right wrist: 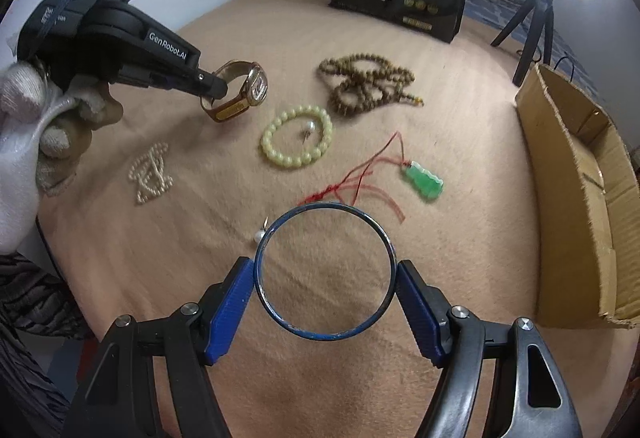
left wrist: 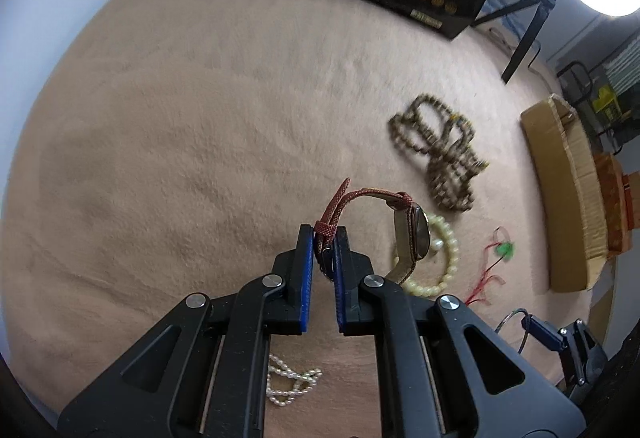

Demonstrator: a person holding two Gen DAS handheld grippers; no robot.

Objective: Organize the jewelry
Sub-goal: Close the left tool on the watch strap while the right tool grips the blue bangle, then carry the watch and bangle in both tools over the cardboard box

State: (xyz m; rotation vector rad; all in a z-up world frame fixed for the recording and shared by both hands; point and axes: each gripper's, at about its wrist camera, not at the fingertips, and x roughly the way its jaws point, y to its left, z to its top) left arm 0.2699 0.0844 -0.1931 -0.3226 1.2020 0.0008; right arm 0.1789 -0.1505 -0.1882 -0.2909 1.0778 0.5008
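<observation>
barely getting started, judging by the spread: most pieces still lying loose on the blanket [right wrist: 200, 38], none visibly placed in the box [right wrist: 576, 174], whose inside is only partly showing.

left gripper [left wrist: 323, 238] pinching the watch [left wrist: 416, 234] by its reddish strap, jaws pressed nearly together on the doubled band, watch face hanging off to the side, lifted clear of the blanket. seen from the right wrist view, watch [right wrist: 244, 88] dangling at the tip of the left gripper [right wrist: 216, 88], well left of the box.

right gripper [right wrist: 325, 278] clamping the bangle [right wrist: 264, 294] across its width, jaws spread wide with a pad on either side of the ring, bangle held flat above the blanket, left of the box and nearer the camera than its near end.

still waiting on the blanket, all left of the box: brown beads [right wrist: 368, 78] heaped far from the camera, pale bracelet [right wrist: 298, 138] lying round beside them with a small earring [right wrist: 308, 128] inside its circle, jade pendant [right wrist: 424, 180] on red cord nearest the box, pearl strand [right wrist: 152, 172] farthest from it, and a single pearl stud [right wrist: 259, 236] touching or just beside the bangle's rim.

likely remaining: carrying watch and bangle over to the box, then fetching the other pieces one by one.
</observation>
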